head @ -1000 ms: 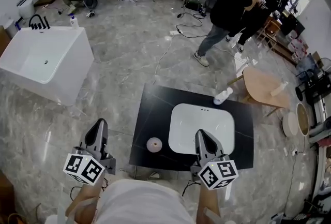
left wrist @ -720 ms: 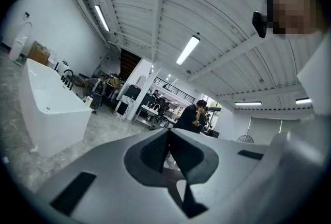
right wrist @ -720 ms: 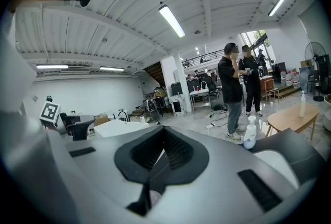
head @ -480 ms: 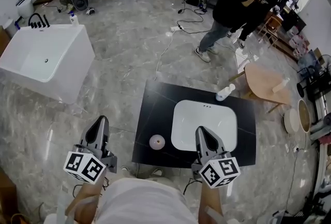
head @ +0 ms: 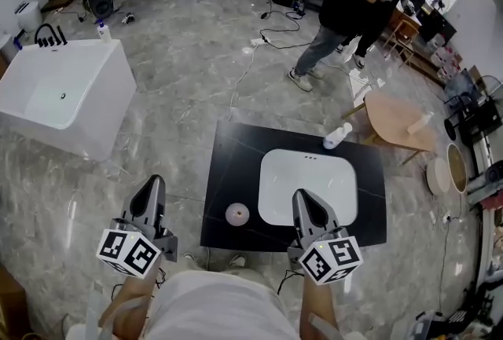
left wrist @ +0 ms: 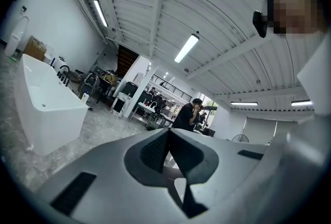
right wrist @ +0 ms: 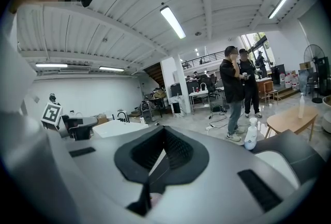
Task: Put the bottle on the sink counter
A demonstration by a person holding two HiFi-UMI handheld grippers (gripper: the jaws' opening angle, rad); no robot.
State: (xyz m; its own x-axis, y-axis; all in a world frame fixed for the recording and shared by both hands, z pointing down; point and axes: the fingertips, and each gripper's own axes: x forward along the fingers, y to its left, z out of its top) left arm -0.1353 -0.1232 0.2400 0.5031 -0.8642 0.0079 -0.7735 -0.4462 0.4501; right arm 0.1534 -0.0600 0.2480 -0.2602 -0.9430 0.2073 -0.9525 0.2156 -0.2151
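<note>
A white pump bottle [head: 338, 136] stands on the far right corner of the black sink counter [head: 228, 173], just beyond the white basin [head: 306, 185]. The right gripper view shows the same bottle [right wrist: 251, 135] well ahead and to the right. My right gripper [head: 299, 198] hovers over the counter's front edge near the basin, jaws shut with nothing in them [right wrist: 164, 132]. My left gripper [head: 154, 184] is off the counter's left side above the floor. It is also shut and empty [left wrist: 168, 132]. Both are far from the bottle.
A small round white object [head: 236, 213] lies on the counter's front left. A white bathtub [head: 63, 95] stands at the left, a round wooden table [head: 397, 122] just right of the counter. Two people [head: 346, 1] stand beyond. Cables [head: 271, 40] run across the marble floor.
The head view has shifted a little, so the counter and bottle sit slightly higher in the picture. Both grippers keep their places and stay shut.
</note>
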